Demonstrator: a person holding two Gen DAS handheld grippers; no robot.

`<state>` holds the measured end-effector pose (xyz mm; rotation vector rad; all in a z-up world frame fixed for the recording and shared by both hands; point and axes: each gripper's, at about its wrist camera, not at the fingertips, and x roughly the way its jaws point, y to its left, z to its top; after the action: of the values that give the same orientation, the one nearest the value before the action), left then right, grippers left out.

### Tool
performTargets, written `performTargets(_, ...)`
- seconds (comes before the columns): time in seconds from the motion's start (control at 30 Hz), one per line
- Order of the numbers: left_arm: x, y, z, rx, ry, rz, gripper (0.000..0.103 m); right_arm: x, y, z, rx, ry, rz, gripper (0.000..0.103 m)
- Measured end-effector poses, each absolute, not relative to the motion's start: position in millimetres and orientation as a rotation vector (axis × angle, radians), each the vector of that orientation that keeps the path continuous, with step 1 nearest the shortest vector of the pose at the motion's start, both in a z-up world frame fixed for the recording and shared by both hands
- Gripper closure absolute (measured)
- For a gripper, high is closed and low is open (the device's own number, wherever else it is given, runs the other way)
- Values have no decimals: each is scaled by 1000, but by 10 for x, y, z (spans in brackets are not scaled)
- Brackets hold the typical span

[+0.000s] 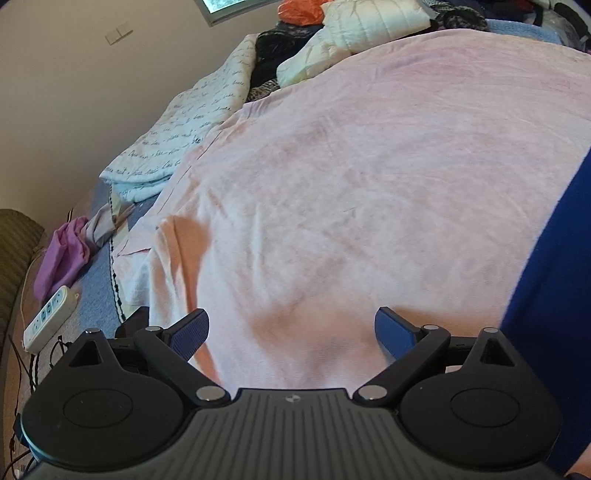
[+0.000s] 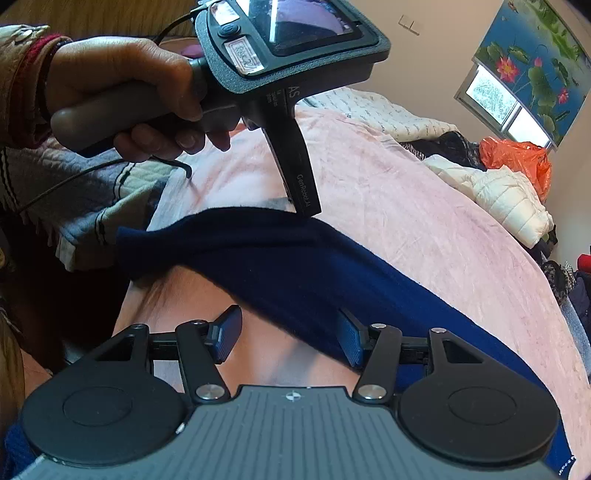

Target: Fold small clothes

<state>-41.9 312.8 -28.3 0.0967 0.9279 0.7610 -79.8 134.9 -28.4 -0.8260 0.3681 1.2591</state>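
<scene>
- Left wrist view: your left gripper (image 1: pixel 291 332) has its jaws spread wide, and nothing is between the blue pads (image 1: pixel 188 334). Under them is only the pink blanket (image 1: pixel 369 166).
- The dark blue garment (image 1: pixel 554 295) lies to the right of this gripper, just beside the right finger, not touching it as far as you can see.
- Far ahead of the gripper are a white padded jacket (image 1: pixel 369 22) and an orange bag (image 1: pixel 299 11). To its left lies a white power strip (image 1: pixel 48 317).
- Right wrist view: your right gripper (image 2: pixel 290 338) is also spread, about half way. The blue garment (image 2: pixel 277 266) lies just ahead of the fingertips and passes behind the right finger; the pads do not press on it.
- Ahead and to the left of it, your left hand (image 2: pixel 122 85) holds the handle of the other gripper, which points down to the far edge of the garment.
</scene>
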Motion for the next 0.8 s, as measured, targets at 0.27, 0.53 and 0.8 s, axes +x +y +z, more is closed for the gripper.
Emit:
performTargets(0.27,-585,3372,14,11,880,797,6,-446,1385,22,-542,460,1271,43)
performTargets(0.53,-735,3452,419,-33,785,819,6,-446,2107,-260,-590,566,1282,42)
performTargets(0.8,-788,3535,414,-63,780,823,6,58,2104,-7,-67,724,1258,41)
